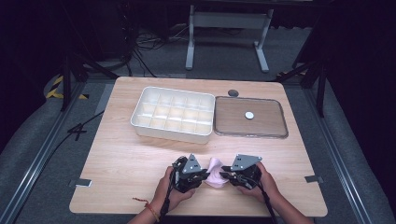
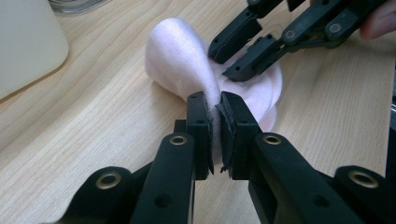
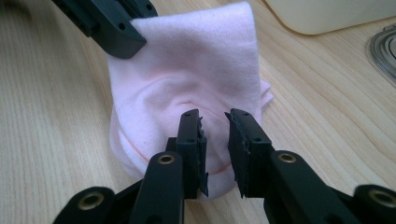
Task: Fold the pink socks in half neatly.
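Observation:
A pale pink cloth [image 1: 215, 173], bunched up, lies on the wooden table near its front edge between my two grippers. My left gripper [image 1: 204, 176] is shut on a raised fold of the cloth [image 2: 177, 56]; in the left gripper view the pads [image 2: 203, 122] pinch the fabric tight at the left gripper [image 2: 215, 116]. My right gripper [image 1: 225, 176] faces it from the right. In the right gripper view the right gripper [image 3: 215, 128] has its jaws a little apart over the cloth [image 3: 196, 65], and the pads are not pressing on it. The left gripper's finger [image 3: 116, 32] shows at the cloth's far corner.
A white tray [image 1: 140, 122] with several compartments stands at the table's middle back. A clear flat lid [image 1: 271, 133] lies to its right with a small white disc [image 1: 249, 115] on it. A small dark round object [image 1: 233, 93] sits behind the lid.

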The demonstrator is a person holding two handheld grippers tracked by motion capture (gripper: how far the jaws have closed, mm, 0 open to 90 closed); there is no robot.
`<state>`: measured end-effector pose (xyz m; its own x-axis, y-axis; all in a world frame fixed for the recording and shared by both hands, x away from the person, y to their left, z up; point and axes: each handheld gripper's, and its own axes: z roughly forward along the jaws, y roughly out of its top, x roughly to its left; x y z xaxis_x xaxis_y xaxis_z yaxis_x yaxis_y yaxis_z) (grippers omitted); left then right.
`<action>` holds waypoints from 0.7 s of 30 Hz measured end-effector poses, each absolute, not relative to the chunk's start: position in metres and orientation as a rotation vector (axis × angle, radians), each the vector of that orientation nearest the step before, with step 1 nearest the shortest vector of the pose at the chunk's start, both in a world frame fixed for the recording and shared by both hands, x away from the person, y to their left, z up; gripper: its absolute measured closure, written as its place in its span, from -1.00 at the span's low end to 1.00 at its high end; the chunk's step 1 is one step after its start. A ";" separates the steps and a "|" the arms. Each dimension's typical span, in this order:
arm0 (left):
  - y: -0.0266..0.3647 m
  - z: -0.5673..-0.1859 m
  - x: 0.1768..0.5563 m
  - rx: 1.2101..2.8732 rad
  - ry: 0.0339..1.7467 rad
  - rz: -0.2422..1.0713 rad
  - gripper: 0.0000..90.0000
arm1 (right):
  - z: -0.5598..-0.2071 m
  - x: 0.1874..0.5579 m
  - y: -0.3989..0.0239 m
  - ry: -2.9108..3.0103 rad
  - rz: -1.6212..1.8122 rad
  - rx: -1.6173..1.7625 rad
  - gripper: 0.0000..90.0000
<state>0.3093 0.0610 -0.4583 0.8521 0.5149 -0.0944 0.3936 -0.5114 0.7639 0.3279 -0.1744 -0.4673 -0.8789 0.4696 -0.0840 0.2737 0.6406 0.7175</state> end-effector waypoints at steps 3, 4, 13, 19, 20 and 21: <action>0.058 -0.456 0.307 2.163 0.638 0.194 0.83 | -0.468 0.328 -0.171 2.594 1.070 0.589 0.64; 0.058 -0.455 0.307 2.169 0.632 0.193 0.83 | -0.468 0.327 -0.170 2.594 1.065 0.589 0.64; 0.055 -0.454 0.306 2.172 0.632 0.199 0.80 | -0.463 0.326 -0.166 2.580 1.080 0.577 0.59; 0.053 -0.453 0.304 2.168 0.611 0.223 0.78 | -0.466 0.325 -0.158 2.602 1.050 0.551 0.65; 0.052 -0.453 0.303 2.165 0.616 0.224 0.78 | -0.466 0.326 -0.158 2.607 1.048 0.552 0.66; 0.051 -0.453 0.302 2.170 0.606 0.230 0.77 | -0.467 0.326 -0.157 2.606 1.050 0.556 0.66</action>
